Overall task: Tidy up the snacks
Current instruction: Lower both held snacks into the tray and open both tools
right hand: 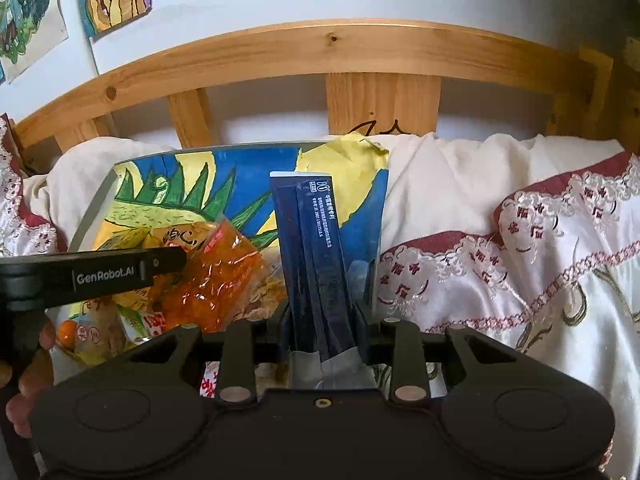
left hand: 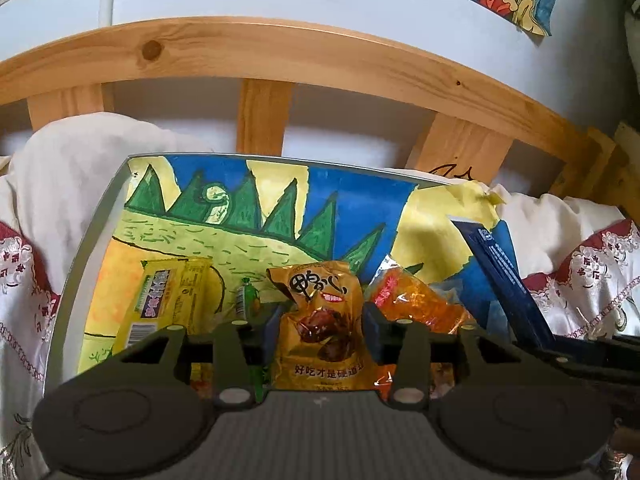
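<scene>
The left gripper points forward and down over a flat board covered with a blue, green and yellow painted drawing, which rests on a bed spread with a cream and dark-red embroidered satin cover. Its fingers pinch a golden-brown foil snack packet with black characters, which stands upright between them. Beside it on the board lie a yellow wrapped snack bar to the left, a small green sachet just next to the packet, and a crinkled orange transparent snack bag to the right.

The right gripper is tilted downward likewise, at the board's right side. Its fingers clamp the lower end of a tall dark-blue box with white print, held upright and leaning slightly. A person's fingertips show at the left edge of the right wrist view, under the left gripper's black body. A pine wooden headboard rises behind the bed.
</scene>
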Available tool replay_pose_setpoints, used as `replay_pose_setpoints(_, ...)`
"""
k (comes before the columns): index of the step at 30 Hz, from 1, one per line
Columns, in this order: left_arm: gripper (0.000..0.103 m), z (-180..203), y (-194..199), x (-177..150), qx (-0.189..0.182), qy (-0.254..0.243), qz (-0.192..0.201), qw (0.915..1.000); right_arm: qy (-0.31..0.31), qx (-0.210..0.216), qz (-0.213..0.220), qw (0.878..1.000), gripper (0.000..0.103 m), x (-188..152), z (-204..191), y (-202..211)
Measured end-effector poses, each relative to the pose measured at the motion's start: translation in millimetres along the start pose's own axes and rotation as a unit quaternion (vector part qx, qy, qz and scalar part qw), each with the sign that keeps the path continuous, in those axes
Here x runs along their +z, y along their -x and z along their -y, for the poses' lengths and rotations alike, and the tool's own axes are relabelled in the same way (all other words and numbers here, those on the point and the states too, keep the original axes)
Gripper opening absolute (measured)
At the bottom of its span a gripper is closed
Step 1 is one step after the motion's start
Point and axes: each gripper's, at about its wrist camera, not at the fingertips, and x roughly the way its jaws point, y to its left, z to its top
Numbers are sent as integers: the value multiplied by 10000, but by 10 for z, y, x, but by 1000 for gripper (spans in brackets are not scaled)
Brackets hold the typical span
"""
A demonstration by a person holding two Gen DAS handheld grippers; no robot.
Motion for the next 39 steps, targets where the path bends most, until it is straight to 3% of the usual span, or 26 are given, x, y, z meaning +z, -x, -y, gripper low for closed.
replay_pose_setpoints(11, 51, 57, 37, 4, 5, -36, 2, 10000, 183, -3, 5, 9998, 35, 46, -74, -32)
replay_pose_setpoints(20, 59, 48, 74, -6, 40, 14, 54, 10000, 413, 109, 293, 9987, 39, 9, -141, 16)
replay_pose_setpoints(34, 93, 5, 330, 6, 211, 225, 498, 9983, 162, 118, 669, 9976, 66, -12, -61, 231)
replay_pose_setpoints(39, 100, -25, 418, 0, 360, 233, 605, 9972, 41, 42, 785, 9969, 77, -1, -27, 307)
